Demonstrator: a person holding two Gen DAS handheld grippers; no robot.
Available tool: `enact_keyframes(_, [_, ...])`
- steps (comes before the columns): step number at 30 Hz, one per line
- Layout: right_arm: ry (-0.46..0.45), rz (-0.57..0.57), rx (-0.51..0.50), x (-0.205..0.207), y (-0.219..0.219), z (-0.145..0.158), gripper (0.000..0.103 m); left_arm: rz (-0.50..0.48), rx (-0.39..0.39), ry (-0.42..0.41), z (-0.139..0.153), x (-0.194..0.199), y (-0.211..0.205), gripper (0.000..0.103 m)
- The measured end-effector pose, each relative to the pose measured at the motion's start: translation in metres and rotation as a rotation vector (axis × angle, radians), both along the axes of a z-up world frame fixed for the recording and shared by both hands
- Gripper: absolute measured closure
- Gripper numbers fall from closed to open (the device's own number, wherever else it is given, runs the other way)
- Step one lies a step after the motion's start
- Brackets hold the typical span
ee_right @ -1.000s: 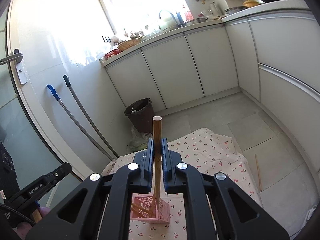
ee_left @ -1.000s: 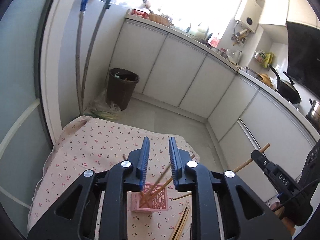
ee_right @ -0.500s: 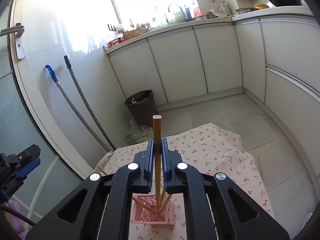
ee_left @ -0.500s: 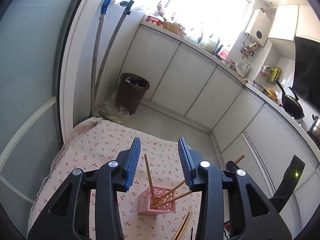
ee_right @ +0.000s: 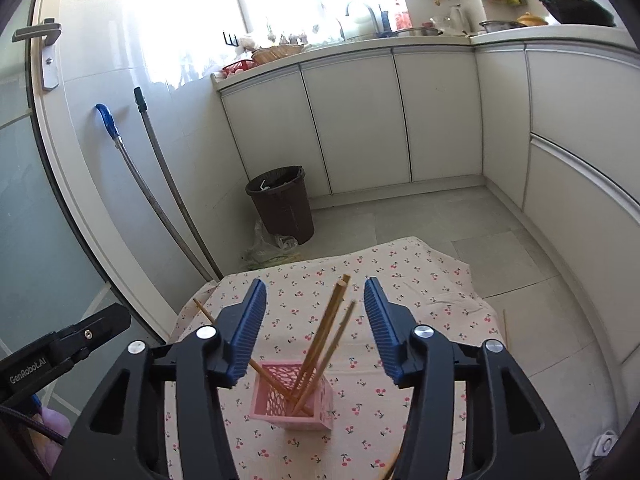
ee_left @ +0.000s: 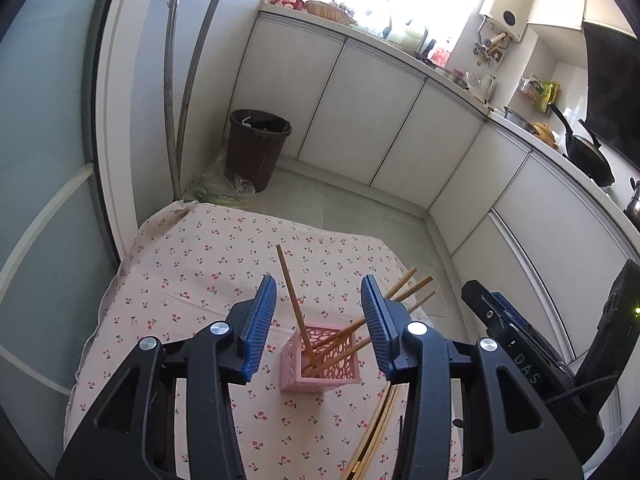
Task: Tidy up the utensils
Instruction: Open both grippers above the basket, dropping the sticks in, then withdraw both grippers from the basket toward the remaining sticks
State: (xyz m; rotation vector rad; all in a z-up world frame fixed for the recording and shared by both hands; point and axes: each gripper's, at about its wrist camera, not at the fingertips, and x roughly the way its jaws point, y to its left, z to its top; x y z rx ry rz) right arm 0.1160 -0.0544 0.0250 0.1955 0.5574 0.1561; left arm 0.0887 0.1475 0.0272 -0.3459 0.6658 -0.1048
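Note:
A pink perforated holder stands on a table with a cherry-print cloth. Several wooden chopsticks lean in it. More loose chopsticks lie on the cloth near the front right. My left gripper is open and empty above the holder. My right gripper is open and empty above the holder too. The right gripper shows in the left wrist view; the left gripper shows in the right wrist view.
A brown bin stands on the tiled floor beyond the table. Two mop handles lean on the wall at the left. White cabinets line the back and right. A stick lies on the floor.
My right gripper has opened and let go of the chopstick, which now stands in the holder. My left gripper has opened wider. Both have pulled back and up a little.

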Motion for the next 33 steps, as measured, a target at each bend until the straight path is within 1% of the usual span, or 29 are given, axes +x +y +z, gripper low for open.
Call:
enact_keyframes(2, [0.021,-0.002,-0.002,-0.011,-0.011,-0.003,0.044,-0.023,0.024,0.023,-0.005,-0.003,-0.008,0.050])
enact_keyframes(3, [0.031,-0.007,-0.004,-0.017,-0.018,-0.004,0.039,-0.035,0.040,0.037,-0.008,-0.004,-0.012,0.048])
enact_keyframes(4, [0.038,-0.014,-0.011,-0.024,-0.025,-0.006,0.032,-0.045,0.053,0.050,-0.011,-0.005,-0.016,0.041])
enact_keyframes(5, [0.043,-0.020,-0.023,-0.030,-0.030,-0.007,0.028,-0.064,0.071,0.071,-0.016,-0.006,-0.021,0.033])
enact_keyframes(6, [0.047,-0.029,-0.040,-0.036,-0.036,-0.008,0.021,-0.090,0.092,0.099,-0.021,-0.006,-0.028,0.029])
enact_keyframes(7, [0.052,-0.047,-0.069,-0.044,-0.043,-0.011,0.013,-0.118,0.116,0.130,-0.027,-0.006,-0.036,0.021])
enact_keyframes(8, [0.055,-0.066,-0.095,-0.050,-0.050,-0.014,0.009,-0.145,0.141,0.162,-0.034,-0.005,-0.044,0.016])
enact_keyframes(9, [0.060,-0.096,-0.128,-0.058,-0.058,-0.018,0.007,-0.172,0.166,0.195,-0.043,-0.005,-0.053,0.015])
enact_keyframes(12, [0.102,-0.205,-0.243,-0.072,-0.084,-0.032,0.007,-0.274,0.216,0.304,-0.076,-0.006,-0.085,0.014])
enact_keyframes(14, [0.119,-0.271,-0.309,-0.077,-0.101,-0.037,0.007,-0.343,0.250,0.361,-0.098,-0.009,-0.109,0.014])
enact_keyframes(16, [0.129,-0.310,-0.322,-0.082,-0.119,-0.038,0.007,-0.391,0.292,0.410,-0.117,-0.007,-0.132,0.014])
enact_keyframes(18, [0.152,-0.336,-0.272,-0.084,-0.139,-0.036,0.007,-0.410,0.315,0.451,-0.131,-0.002,-0.152,0.014])
enact_keyframes(20, [0.175,-0.371,-0.188,-0.085,-0.160,-0.033,0.007,-0.433,0.297,0.478,-0.139,0.006,-0.176,0.014])
enact_keyframes(23, [0.207,-0.375,-0.061,-0.086,-0.184,-0.033,0.007,-0.473,0.286,0.493,-0.145,0.021,-0.210,0.014])
enact_keyframes(25, [0.238,-0.377,-0.012,-0.084,-0.196,-0.036,0.007,-0.488,0.317,0.477,-0.150,0.033,-0.230,0.014])
enact_keyframes(26, [0.257,-0.380,0.007,-0.083,-0.202,-0.038,0.007,-0.486,0.347,0.465,-0.154,0.043,-0.239,0.014])
enact_keyframes(28, [0.284,-0.379,0.042,-0.080,-0.208,-0.042,0.007,-0.456,0.389,0.457,-0.163,0.060,-0.249,0.014])
enact_keyframes(30, [0.298,-0.375,0.084,-0.079,-0.213,-0.045,0.007,-0.427,0.404,0.460,-0.175,0.079,-0.251,0.017])
enact_keyframes(31, [0.302,-0.371,0.099,-0.079,-0.214,-0.046,0.007,-0.413,0.417,0.463,-0.180,0.086,-0.249,0.023])
enact_keyframes(32, [0.307,-0.366,0.110,-0.078,-0.214,-0.048,0.007,-0.400,0.434,0.477,-0.188,0.094,-0.248,0.034])
enact_keyframes(33, [0.314,-0.361,0.117,-0.077,-0.214,-0.049,0.007,-0.392,0.434,0.495,-0.196,0.101,-0.246,0.038])
